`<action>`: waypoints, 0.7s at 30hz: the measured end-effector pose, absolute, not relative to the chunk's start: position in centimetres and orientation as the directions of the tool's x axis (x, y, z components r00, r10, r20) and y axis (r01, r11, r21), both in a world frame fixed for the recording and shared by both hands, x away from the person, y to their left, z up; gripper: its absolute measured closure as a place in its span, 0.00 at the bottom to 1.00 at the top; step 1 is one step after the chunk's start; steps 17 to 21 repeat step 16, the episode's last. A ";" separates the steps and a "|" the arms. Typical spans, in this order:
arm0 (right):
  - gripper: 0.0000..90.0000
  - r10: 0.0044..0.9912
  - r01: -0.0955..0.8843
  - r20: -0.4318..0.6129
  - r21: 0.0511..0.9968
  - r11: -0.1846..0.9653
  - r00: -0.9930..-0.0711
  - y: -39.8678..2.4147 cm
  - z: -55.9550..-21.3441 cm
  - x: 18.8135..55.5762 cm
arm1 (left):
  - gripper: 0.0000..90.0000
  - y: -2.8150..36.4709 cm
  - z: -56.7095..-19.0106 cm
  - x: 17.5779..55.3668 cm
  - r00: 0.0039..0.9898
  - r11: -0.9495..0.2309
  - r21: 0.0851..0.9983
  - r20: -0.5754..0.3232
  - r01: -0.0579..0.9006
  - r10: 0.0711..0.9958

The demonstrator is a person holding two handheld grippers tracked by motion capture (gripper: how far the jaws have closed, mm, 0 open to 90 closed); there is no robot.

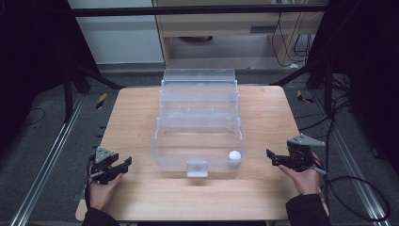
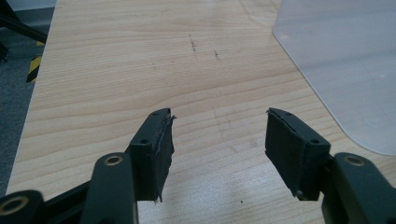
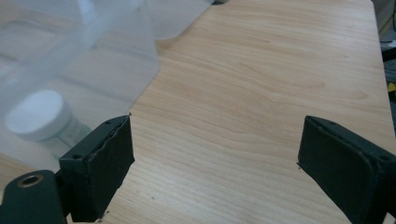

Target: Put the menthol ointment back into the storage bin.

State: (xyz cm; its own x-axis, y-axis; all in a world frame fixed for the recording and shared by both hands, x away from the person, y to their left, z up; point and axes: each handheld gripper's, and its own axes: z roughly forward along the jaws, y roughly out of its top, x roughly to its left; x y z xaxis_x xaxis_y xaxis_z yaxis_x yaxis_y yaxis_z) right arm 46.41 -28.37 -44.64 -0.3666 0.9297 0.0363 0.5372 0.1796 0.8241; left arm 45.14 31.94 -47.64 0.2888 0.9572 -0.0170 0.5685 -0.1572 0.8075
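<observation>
Both grippers idle at the near table edge, the clear box untouched.
Left gripper (image 1: 123,164) has its jaws apart on nothing; right gripper (image 1: 272,157), spread wide, also grips nothing. Beyond them the box (image 1: 197,127) sits mid-table, a small white-capped jar (image 1: 234,157) in its near right corner. Likely next: the right gripper reaches over the wall for the jar.

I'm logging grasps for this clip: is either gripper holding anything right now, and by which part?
Nothing is held. The left gripper and right gripper both have bare jaws over the table.
</observation>
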 end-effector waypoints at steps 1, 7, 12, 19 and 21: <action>0.11 0.933 0.541 0.042 0.824 0.170 -0.357 -28.6 -45.0 46.3 | 0.47 32.0 -47.6 45.1 0.288 -0.158 0.808 -0.015 0.567 0.957; 0.10 0.947 0.555 0.058 0.821 0.135 -0.317 -30.1 -46.8 46.1 | 0.52 32.7 -47.9 45.3 0.270 -0.151 0.810 -0.010 0.567 0.963; 0.09 0.953 0.560 0.040 0.816 0.143 -0.301 -30.6 -47.7 46.4 | 0.47 32.8 -48.1 45.4 0.260 -0.157 0.812 0.006 0.562 0.966; 0.08 0.957 0.569 0.037 0.811 0.140 -0.289 -31.0 -48.2 46.4 | 0.41 32.7 -48.3 45.6 0.256 -0.161 0.807 0.013 0.569 0.967; 0.08 0.957 0.569 0.037 0.811 0.140 -0.289 -31.0 -48.2 46.4 | 0.41 32.7 -48.3 45.6 0.256 -0.161 0.807 0.013 0.569 0.967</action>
